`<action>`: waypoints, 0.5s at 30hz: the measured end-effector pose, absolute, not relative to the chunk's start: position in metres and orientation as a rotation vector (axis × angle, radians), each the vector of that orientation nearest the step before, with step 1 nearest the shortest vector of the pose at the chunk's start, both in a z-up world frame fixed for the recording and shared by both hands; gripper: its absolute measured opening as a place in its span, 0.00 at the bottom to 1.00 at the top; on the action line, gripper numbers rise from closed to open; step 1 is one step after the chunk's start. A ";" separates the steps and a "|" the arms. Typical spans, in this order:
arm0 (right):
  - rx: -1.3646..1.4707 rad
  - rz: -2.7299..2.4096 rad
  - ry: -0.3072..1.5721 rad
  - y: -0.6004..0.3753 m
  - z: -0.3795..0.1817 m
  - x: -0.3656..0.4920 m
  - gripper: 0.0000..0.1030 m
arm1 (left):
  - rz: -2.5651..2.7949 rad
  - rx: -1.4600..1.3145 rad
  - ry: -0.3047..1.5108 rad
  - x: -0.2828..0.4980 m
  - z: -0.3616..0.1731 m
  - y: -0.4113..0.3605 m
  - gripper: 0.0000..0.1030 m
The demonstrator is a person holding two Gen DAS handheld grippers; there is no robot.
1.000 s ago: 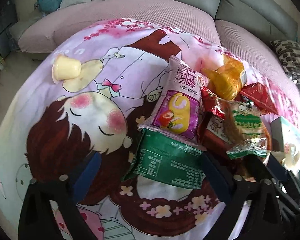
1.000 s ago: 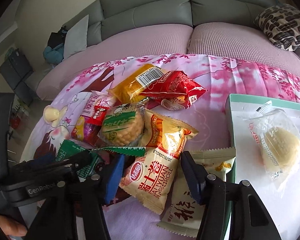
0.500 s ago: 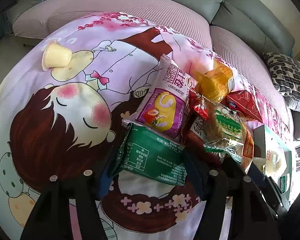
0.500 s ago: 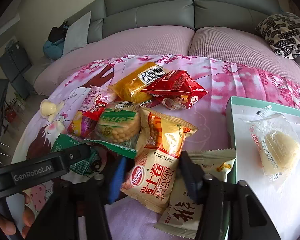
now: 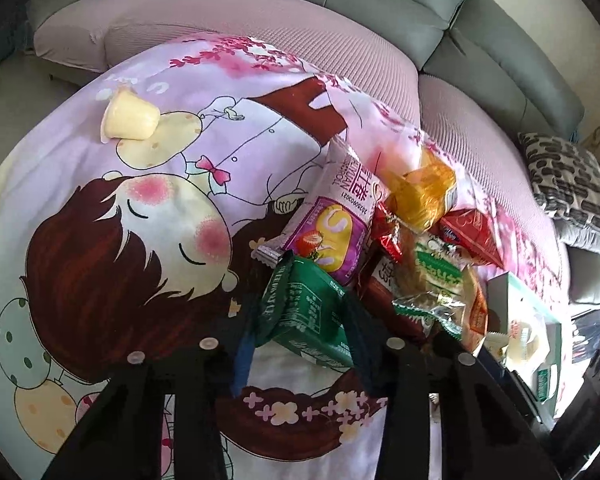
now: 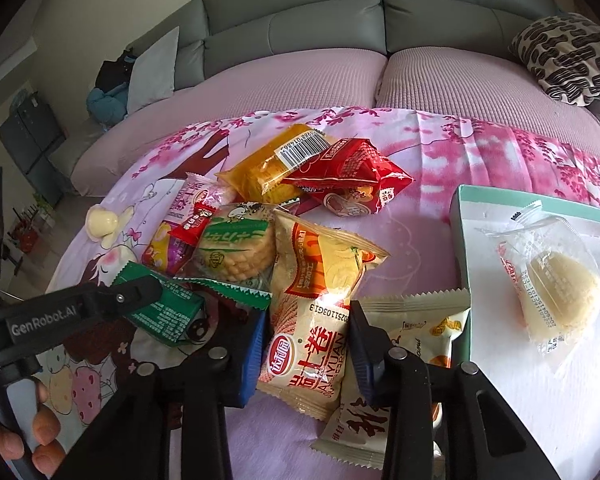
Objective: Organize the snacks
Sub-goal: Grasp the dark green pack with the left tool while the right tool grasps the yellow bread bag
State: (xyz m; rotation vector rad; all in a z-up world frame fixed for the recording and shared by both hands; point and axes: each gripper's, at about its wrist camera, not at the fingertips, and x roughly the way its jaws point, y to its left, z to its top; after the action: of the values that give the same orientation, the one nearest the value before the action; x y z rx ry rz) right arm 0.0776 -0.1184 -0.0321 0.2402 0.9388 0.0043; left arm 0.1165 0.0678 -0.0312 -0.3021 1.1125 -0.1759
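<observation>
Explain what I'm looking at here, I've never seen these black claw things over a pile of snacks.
There is no robot. A person holds two hand-held grippers, each with a camera looking along its two fingers. One picture comes from the left tool, the other from the right.

The left gripper is closing its fingers on a green packet, which sits between them. The right gripper is shut on a yellow-orange roll packet.

The snacks lie on a pink cartoon-print cloth in front of a grey sofa. In the pile are a round cracker pack, a red packet and an orange one with a barcode. A small pudding cup lies apart. To the right, a tray holds one clear-wrapped pastry.
</observation>
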 end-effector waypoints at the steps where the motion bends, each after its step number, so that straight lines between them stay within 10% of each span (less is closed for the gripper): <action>1: 0.242 0.005 0.939 -0.119 -0.032 0.077 0.39 | -0.181 -0.311 1.108 0.115 -0.030 0.069 0.38; 15: 0.267 0.003 0.894 -0.123 -0.014 0.070 0.36 | -0.213 -0.344 1.048 0.110 -0.011 0.073 0.26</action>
State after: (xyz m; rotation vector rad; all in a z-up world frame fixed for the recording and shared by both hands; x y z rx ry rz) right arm 0.0696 -0.1229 -0.0141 0.2671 0.8941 0.0025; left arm 0.1099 0.0733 -0.0113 -0.3437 1.0477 -0.2127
